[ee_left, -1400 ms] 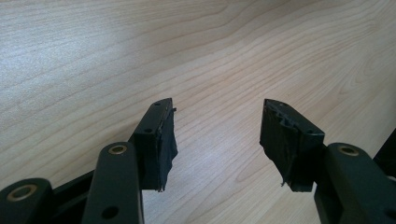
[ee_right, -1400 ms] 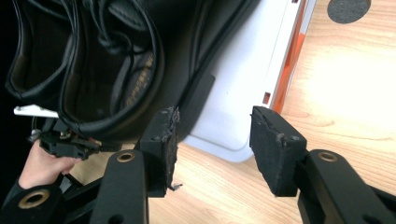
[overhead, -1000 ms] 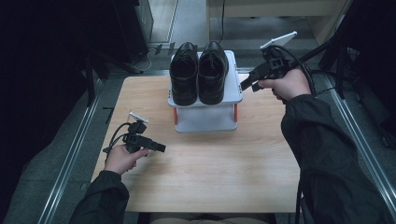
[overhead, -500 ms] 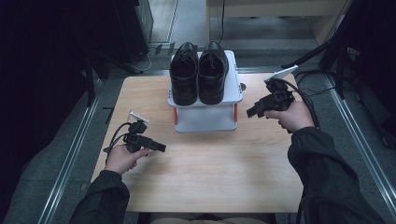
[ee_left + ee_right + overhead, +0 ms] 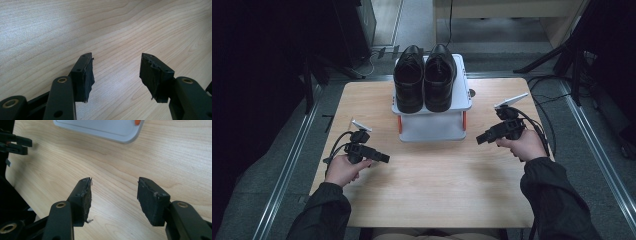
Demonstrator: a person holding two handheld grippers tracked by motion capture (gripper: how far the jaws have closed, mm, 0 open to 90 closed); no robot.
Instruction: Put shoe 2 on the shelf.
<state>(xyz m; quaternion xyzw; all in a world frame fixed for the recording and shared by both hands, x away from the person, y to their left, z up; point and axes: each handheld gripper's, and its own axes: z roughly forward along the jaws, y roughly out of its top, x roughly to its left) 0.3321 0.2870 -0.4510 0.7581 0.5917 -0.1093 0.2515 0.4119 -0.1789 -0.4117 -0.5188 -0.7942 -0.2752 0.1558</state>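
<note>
At the desk's [image 5: 432, 200] right edge the right claw [image 5: 481, 138] has dropped from beside the shoes [image 5: 424, 75] to just over the wood, its jaws having just been opening, now wide and empty. That reads as a placement finished. Two black shoes sit side by side on one white rack [image 5: 432, 125] at the far edge; the left claw [image 5: 384, 159], one of two, gapes empty near the left edge.
</note>
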